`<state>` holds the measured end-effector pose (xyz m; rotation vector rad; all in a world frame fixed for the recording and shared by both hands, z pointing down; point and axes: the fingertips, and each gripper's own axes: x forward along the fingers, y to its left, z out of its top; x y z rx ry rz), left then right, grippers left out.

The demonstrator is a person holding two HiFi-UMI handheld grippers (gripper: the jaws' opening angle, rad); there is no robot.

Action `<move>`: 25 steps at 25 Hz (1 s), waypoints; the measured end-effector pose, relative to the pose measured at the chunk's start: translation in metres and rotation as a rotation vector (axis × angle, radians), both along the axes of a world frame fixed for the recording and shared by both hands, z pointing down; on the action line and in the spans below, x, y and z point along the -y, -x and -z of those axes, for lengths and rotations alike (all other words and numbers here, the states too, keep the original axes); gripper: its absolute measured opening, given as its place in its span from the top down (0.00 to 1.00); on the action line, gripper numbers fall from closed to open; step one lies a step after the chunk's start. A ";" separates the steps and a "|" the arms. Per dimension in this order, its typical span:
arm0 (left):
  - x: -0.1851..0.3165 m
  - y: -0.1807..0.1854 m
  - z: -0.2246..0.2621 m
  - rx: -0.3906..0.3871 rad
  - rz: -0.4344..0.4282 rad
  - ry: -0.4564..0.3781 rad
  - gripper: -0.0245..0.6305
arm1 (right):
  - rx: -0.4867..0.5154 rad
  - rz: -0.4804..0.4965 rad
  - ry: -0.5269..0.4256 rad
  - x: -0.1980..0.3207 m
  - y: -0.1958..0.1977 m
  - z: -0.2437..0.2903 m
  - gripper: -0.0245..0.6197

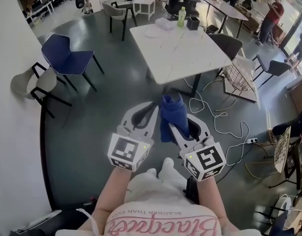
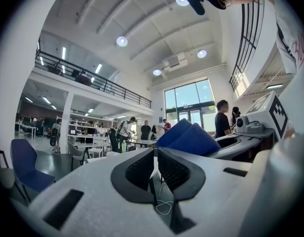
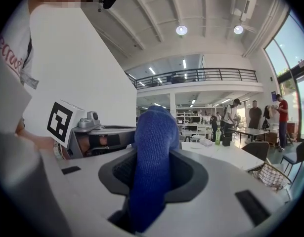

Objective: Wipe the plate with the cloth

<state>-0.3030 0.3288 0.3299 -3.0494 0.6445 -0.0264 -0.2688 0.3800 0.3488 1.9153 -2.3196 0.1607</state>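
Blue knitted cloth [image 1: 173, 113] sits bunched between the jaws of the right gripper [image 1: 185, 127]. They are clamped on its middle, so one fold stands up past the tips and the rest hangs below. The left gripper [image 1: 145, 113] is just beside it, its jaws pressed together on nothing. Both are held out over grey floor, well apart from the white table [image 1: 190, 53] ahead.

At the table's far end lies what is probably the plate [image 1: 153, 32], a pale round shape too small and washed out to be sure of. A green bottle [image 1: 181, 16] and a dark cup [image 1: 193, 22] stand near it.

The step in hand looks like the approach. It would go best by coming round to the plate's end of the table and stepping clear of the white cable [image 1: 212, 113] looped on the floor. The free fold should be laid flat on the plate rather than poked at it. The empty gripper could open and pin the rim so the plate does not skid. Wiping strokes should run away from the bottle and cup.
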 end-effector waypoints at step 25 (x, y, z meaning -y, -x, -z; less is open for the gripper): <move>0.194 -0.164 -0.008 0.020 0.140 0.009 0.95 | 0.030 0.110 -0.011 0.200 -0.182 -0.006 0.77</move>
